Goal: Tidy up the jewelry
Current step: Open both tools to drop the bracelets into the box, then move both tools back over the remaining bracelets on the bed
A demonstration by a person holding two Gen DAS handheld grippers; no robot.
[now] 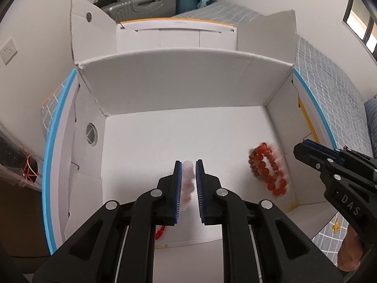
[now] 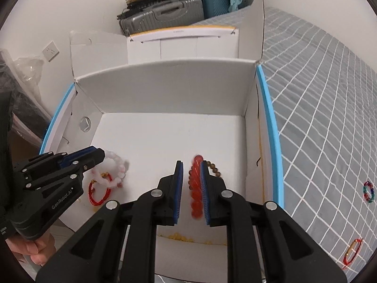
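Both grippers reach down into a white cardboard box (image 1: 179, 87). A pale pink bead bracelet (image 1: 188, 176), blurred, sits in the narrow gap of my left gripper (image 1: 188, 165); its pads do not seem to clamp it. From the right wrist view this bracelet (image 2: 117, 165) is at the left gripper's (image 2: 100, 153) tip, over the box floor. A red bead bracelet (image 2: 195, 188), also blurred, lies against the right pad of my right gripper (image 2: 191, 164), with a gap to the left pad. Brown beads (image 2: 213, 168) trail beside it.
A red cord bracelet (image 2: 99, 193) lies on the box floor, and yellow beads (image 2: 179, 237) sit by its front wall. On the grey checked cover to the right lie a multicoloured bead bracelet (image 2: 368, 191) and a red cord bracelet (image 2: 352, 251). Suitcases (image 2: 165, 14) stand behind.
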